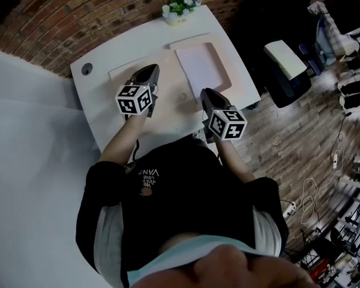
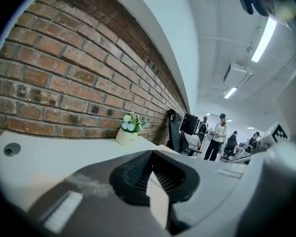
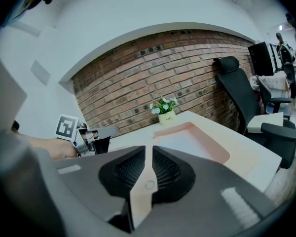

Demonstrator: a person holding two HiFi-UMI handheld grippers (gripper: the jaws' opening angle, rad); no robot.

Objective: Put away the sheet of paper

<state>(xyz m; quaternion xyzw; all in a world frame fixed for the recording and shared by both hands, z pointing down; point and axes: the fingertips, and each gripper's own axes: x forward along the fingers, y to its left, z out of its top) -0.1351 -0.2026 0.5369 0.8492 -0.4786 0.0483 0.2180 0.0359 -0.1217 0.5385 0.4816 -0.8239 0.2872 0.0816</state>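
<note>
White paper (image 1: pixel 198 69), pale pink tray (image 1: pixel 226 57), white desk (image 1: pixel 105 104), red-brown brick wall (image 1: pixel 78 5).

— What sort of place is this?

— An open-plan office, by the look of it. A white desk (image 1: pixel 126 53) stands against a brick wall (image 2: pixel 64 73), with a black swivel chair (image 3: pixel 234 83) just beside it.

— What else points that way?

— A dark monitor (image 3: pixel 264 58) behind that chair, and several people (image 2: pixel 219 132) standing among more chairs and screens further back. Long strip lights (image 2: pixel 264 41) run along a white ceiling.

— And underfoot?

— Wooden floorboards (image 1: pixel 288 143), with cables (image 1: pixel 309 203) trailing across them. A small pot of flowers (image 1: pixel 179 8) sits at the desk's far edge, by the bricks.
</note>
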